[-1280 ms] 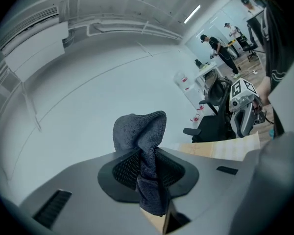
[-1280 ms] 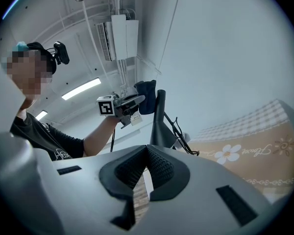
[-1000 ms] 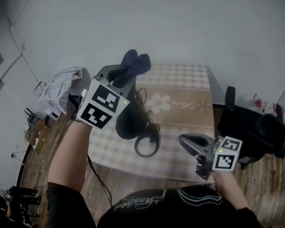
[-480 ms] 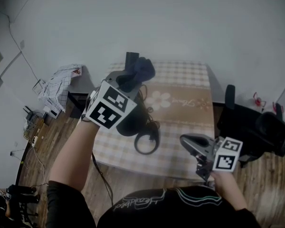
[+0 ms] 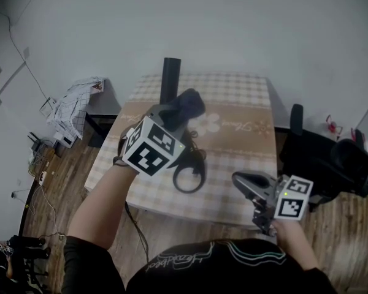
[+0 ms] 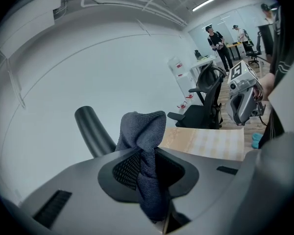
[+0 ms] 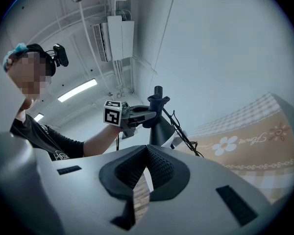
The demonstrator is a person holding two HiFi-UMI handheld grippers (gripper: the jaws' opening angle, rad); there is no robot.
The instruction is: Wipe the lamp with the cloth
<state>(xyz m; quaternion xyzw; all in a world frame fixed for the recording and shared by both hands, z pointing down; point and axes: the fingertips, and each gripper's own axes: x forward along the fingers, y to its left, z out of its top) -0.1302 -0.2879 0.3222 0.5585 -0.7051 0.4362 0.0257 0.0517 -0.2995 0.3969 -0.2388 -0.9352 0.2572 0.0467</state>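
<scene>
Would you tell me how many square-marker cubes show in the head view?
2. One cube rides the left gripper, over the table's left part by the lamp; the other cube rides the right gripper, off the table's near right corner. None seems hidden.

readable text: none | tablecloth (image 5: 245, 103) script: too blurred to read

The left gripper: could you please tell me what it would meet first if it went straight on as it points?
Probably the lamp's black tube, just left of the cloth the left gripper clamps; depth is unclear, and it might pass it.
</scene>
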